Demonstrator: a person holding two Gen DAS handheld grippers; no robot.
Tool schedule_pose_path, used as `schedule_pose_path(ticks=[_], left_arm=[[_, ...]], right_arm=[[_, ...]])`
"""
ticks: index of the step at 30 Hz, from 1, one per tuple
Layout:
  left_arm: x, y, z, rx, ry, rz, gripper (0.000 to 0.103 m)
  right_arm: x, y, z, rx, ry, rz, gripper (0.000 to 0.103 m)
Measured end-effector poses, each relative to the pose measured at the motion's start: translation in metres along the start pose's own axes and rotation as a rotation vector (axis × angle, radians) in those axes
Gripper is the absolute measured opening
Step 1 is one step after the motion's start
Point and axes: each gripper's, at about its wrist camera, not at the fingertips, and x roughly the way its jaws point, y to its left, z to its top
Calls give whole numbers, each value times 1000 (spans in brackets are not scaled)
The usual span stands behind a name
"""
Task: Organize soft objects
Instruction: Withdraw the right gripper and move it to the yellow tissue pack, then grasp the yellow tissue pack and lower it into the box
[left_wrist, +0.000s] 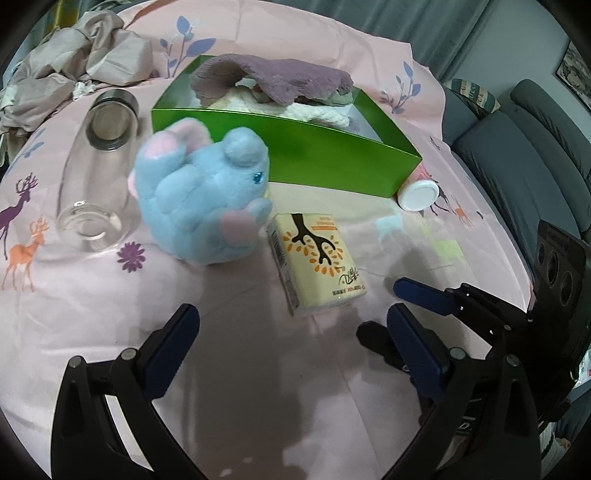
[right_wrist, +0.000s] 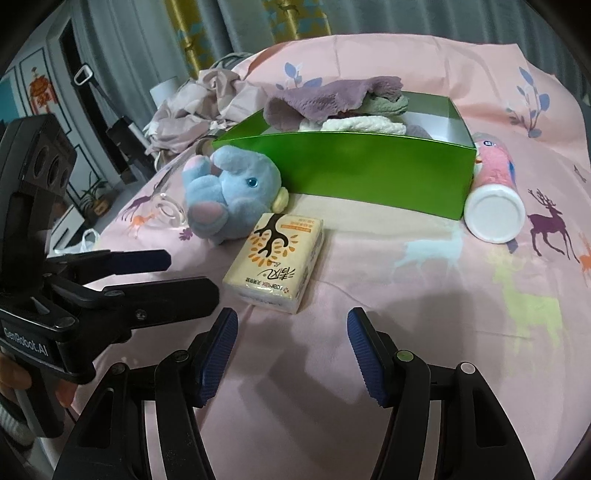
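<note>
Blue plush elephant (right_wrist: 232, 192) lying against green box (right_wrist: 369, 173) of towels (right_wrist: 332, 99), tissue pack (right_wrist: 275, 258) just before it. All on pink deer-print surface (right_wrist: 424, 314); grey curtains (right_wrist: 122, 44) behind. Left gripper (left_wrist: 291, 328) and right gripper (right_wrist: 291, 350) hovering, jaws apart, empty.

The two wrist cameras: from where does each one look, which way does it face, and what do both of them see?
Left wrist view: sits on the left gripper, looks forward and down at the blue plush elephant; its open fingers show, and the right gripper enters from the right.
Right wrist view: sits on the right gripper, looks down at the tissue pack; its open fingers show, the left gripper at left.
Shared: elephant, tissue pack, green box, white-capped bottle.
</note>
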Motion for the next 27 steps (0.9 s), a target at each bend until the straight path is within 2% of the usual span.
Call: schedule_pose_path(ticks=[6, 9, 12, 15, 19, 21, 27], left_arm=[[9, -5, 5, 17, 11, -14, 101], [14, -6, 8, 19, 16, -22, 97], [18, -7, 10, 23, 21, -31, 90], [23, -8, 12, 29, 25, -39, 77], [30, -6, 13, 17, 44, -62, 56], [31, -5, 13, 4, 48, -78, 47], [29, -6, 12, 2, 46, -81, 44]], right_arm=[[8, -2, 4, -11, 10, 6, 63], [12, 0, 6, -22, 14, 15, 63], [16, 0, 8, -31, 21, 25, 63], [22, 1, 11, -41, 27, 34, 63], [29, 1, 15, -42, 34, 44, 62], [30, 3, 16, -50, 39, 50, 54], [32, 7, 15, -62, 45, 61, 42]])
